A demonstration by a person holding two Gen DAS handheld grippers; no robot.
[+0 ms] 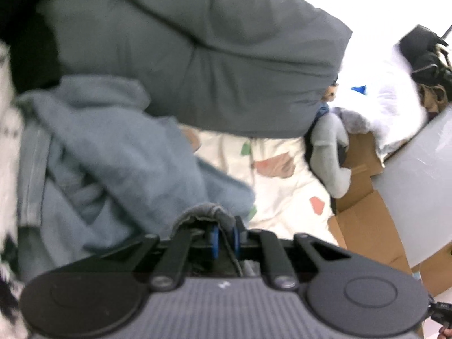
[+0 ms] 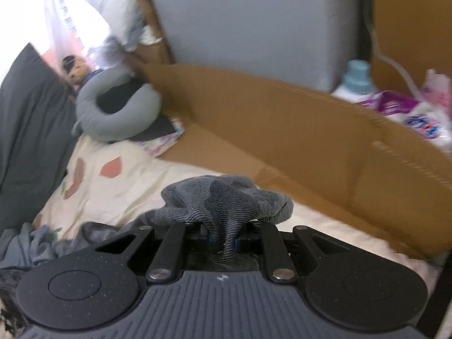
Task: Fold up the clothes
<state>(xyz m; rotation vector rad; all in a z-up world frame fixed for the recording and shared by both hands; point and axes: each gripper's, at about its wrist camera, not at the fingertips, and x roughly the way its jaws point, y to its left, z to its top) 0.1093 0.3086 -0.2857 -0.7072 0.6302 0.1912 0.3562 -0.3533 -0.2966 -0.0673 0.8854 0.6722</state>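
Now both claws clamp grey cloth: left claw (image 1: pixel 223 238), right claw (image 2: pixel 223 240) on grey garment (image 2: pixel 226 197)

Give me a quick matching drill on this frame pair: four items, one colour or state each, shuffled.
Items:
1. right tool
2. neck pillow
3. cardboard box
4. bedsheet

States:
A. cream with pink and green patches
B. brown, flap open beside the bed
C. shut on a dark grey ribbed cloth
D. light grey, curved in a U at the bed's far end

Pairs: 1-C, 2-D, 3-B, 4-A
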